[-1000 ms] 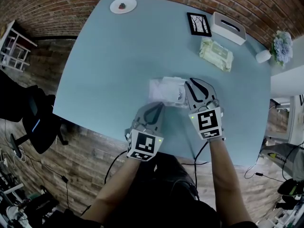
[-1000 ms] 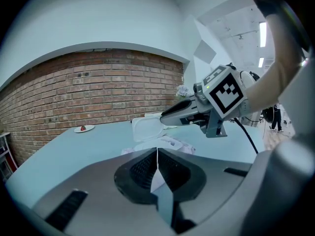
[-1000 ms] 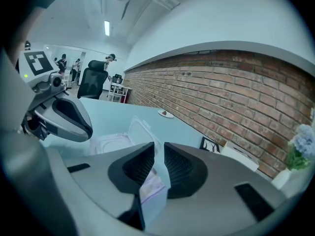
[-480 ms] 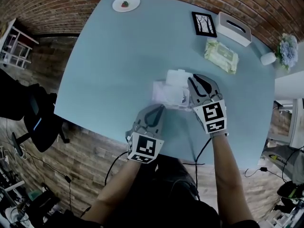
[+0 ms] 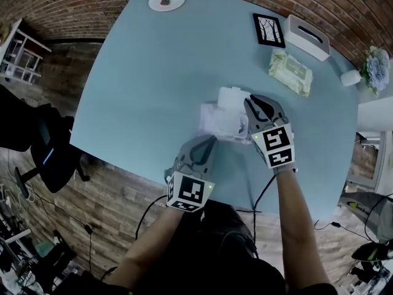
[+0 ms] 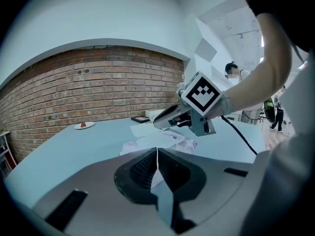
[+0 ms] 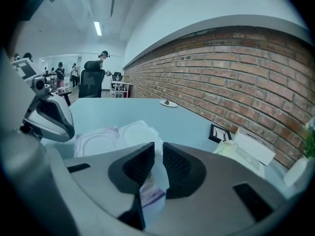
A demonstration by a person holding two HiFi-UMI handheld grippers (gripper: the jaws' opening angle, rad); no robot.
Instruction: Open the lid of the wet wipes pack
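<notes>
**Both grippers pin wipes pack, lid up**

A soft white plastic wet wipes pack (image 5: pixel 215 118) lies on the pale blue worktop (image 5: pixel 141 72), nearer its front edge than its back. The pack's rigid white flip lid (image 5: pixel 232 96) already appears swung open toward the far side. The left gripper (image 5: pixel 210 140) is closed thin on the pack's near edge. The right gripper (image 5: pixel 252 103) stands narrow, pinching a fold of printed film at the pack's right end. The pack looks light and floppy, with slick wrapping likely to crumple or slide, so it needs holding down. The stiff lid is the firmest part, best taken at its free front lip.
</notes>
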